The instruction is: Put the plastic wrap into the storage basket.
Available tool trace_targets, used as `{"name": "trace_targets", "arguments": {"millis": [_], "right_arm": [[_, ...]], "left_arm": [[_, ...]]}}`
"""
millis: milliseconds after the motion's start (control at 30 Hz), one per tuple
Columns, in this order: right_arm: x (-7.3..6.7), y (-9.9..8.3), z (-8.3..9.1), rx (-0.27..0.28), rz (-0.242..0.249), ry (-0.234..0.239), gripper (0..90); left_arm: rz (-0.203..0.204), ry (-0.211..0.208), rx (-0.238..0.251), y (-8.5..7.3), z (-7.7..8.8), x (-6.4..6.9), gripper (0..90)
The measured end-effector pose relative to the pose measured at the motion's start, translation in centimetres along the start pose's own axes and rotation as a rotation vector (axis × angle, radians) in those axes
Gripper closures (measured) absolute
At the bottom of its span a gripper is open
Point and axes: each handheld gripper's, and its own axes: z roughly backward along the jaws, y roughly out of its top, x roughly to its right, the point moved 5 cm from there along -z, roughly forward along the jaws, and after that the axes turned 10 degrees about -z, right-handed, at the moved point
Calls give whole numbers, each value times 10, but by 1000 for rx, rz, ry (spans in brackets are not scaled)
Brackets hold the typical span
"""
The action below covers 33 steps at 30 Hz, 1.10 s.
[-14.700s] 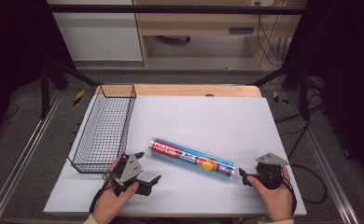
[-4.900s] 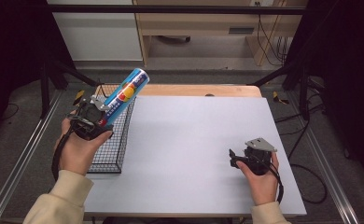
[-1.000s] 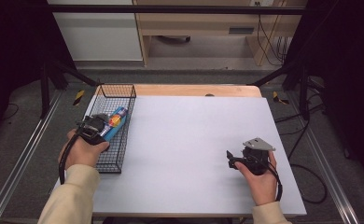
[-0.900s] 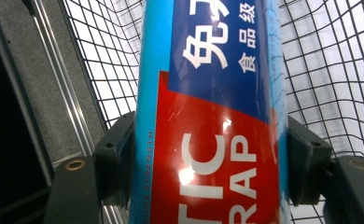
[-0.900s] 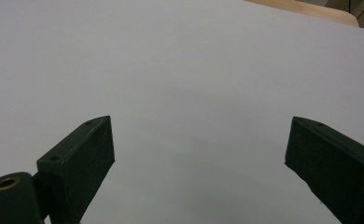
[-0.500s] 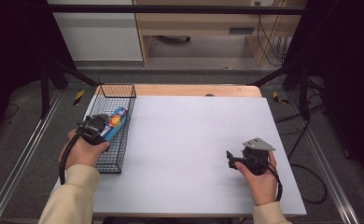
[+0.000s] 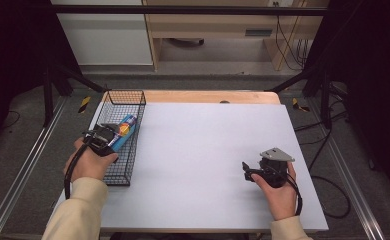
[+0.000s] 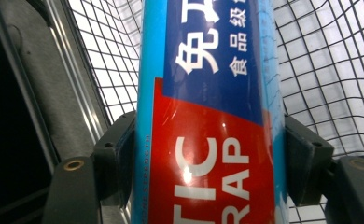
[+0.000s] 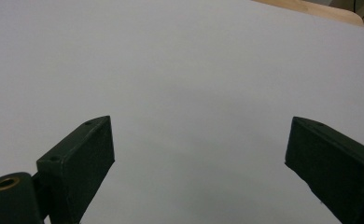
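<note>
A long blue and red plastic wrap box [image 7: 126,125] sits inside the black wire basket [image 7: 120,94] at the table's left edge. My left gripper [image 7: 112,136] is shut on its near end. In the left gripper view both pads [image 8: 119,154] press the sides of the box [image 8: 208,116], with basket mesh [image 8: 320,70] behind it. These jaws have just been opening slightly, with the box still between them. My right gripper [image 7: 246,170] rests open at the front right of the table. Nothing lies between its jaws [image 9: 199,149].
A white sheet [image 7: 208,140] covers the wooden table. Metal rails run along both sides. Black stand legs and cables lie on the floor beyond the far edge.
</note>
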Motion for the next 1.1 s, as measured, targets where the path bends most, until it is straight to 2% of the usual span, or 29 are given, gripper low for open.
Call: {"name": "trace_targets", "arguments": {"millis": [133,333,400,633,733,900,967,1100], "right_arm": [[0,0,0,0,4,2,83],[0,0,1,-2,-1,2,83],[0,0,0,-2,-1,1,83],[0,0,0,0,3,3,83],[0,0,1,-2,4,3,83],[2,0,1,-1,7,1,82],[2,0,2,-3,2,1,81],[3,0,3,4,8,-4,76]], "left_arm": [[-21,33,28,2,3,3,291],[-28,51,73,1,7,5,245],[-38,60,71,1,7,6,233],[-30,65,98,-2,11,5,218],[-16,82,136,-2,17,5,183],[-24,119,215,0,32,6,110],[-22,123,251,2,37,9,87],[-49,121,334,6,53,16,64]]}}
